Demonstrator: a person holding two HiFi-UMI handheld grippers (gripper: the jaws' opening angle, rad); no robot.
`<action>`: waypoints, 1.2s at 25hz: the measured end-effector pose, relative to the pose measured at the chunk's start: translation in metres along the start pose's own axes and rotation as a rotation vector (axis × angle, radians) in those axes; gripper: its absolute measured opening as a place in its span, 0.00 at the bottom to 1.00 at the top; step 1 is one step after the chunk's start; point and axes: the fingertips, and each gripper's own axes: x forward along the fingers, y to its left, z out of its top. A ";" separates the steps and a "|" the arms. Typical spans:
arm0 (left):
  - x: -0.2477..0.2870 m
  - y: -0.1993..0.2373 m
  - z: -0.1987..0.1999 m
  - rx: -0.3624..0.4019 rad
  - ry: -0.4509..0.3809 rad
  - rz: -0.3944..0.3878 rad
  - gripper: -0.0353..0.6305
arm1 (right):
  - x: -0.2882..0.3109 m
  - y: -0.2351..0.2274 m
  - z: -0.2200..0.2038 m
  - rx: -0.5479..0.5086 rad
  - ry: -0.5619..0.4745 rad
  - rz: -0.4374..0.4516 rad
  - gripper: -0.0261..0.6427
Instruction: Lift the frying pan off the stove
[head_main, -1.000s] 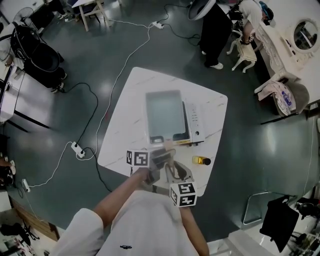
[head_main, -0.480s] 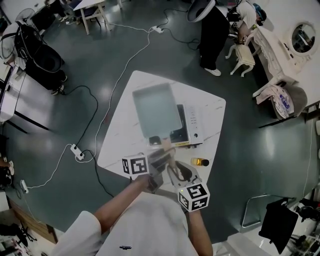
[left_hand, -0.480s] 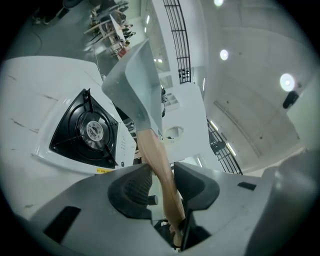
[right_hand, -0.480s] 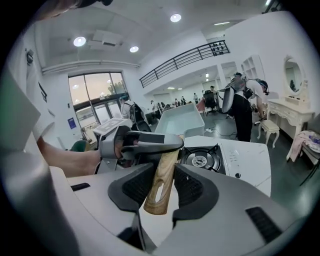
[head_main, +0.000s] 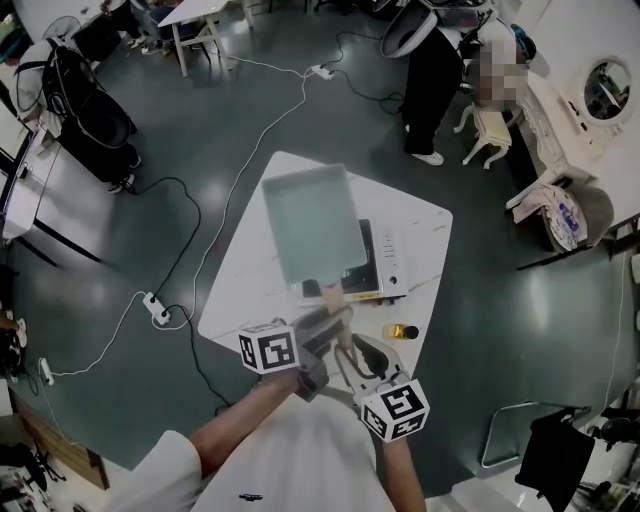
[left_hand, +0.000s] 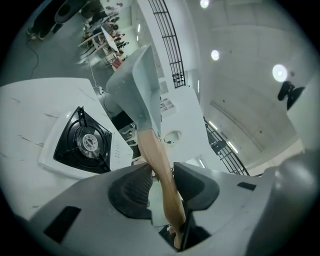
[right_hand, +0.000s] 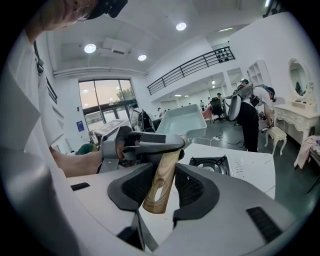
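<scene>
Dark grey floor (head_main: 120, 240) all round, with a white power strip (head_main: 155, 303) and trailing cables at 9 o'clock of the white tabletop (head_main: 240, 295). At 1 o'clock of the tabletop, well apart from it, a standing person (head_main: 430, 70) in dark clothes.

On the tabletop, right of centre, a white single-burner stove (head_main: 388, 255). Black burner (left_hand: 84, 142) bare and uncovered in the left gripper view.

Off the stove and up in the air, the frying pan (head_main: 310, 225): square, pale grey-blue, deep-walled. In the head view, overlapping the stove's left part and reaching toward the tabletop's 11 o'clock corner. In the left gripper view, tilted with the underside showing, clear above the burner. Carried only by the wooden handle (head_main: 335, 300), at 6 o'clock of the pan body.

Left gripper (head_main: 322, 325) clamped on the wooden handle close behind the pan, with both pads pressed against the wood. Right gripper (head_main: 352, 350) just behind the left one, toward 5 o'clock, set on the handle's tail end with the hanging slot. Jaws opening at this moment, with the wood between the pads and in touch with both. Both marker cubes facing up in the head view, one on each side of the handle.

Smallest, a yellow bottle (head_main: 402, 328) on the tabletop at 5 o'clock of the stove, just beside the stove's near edge and near the right gripper.
</scene>
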 end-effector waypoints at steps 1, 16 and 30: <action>-0.002 -0.004 0.000 -0.001 -0.005 -0.006 0.24 | -0.003 0.003 0.003 -0.002 -0.006 0.005 0.23; -0.024 -0.023 0.006 0.007 -0.059 -0.034 0.25 | -0.011 0.025 0.015 -0.045 -0.017 0.040 0.23; -0.028 -0.030 0.005 0.006 -0.064 -0.048 0.24 | -0.016 0.027 0.018 -0.093 -0.027 0.024 0.22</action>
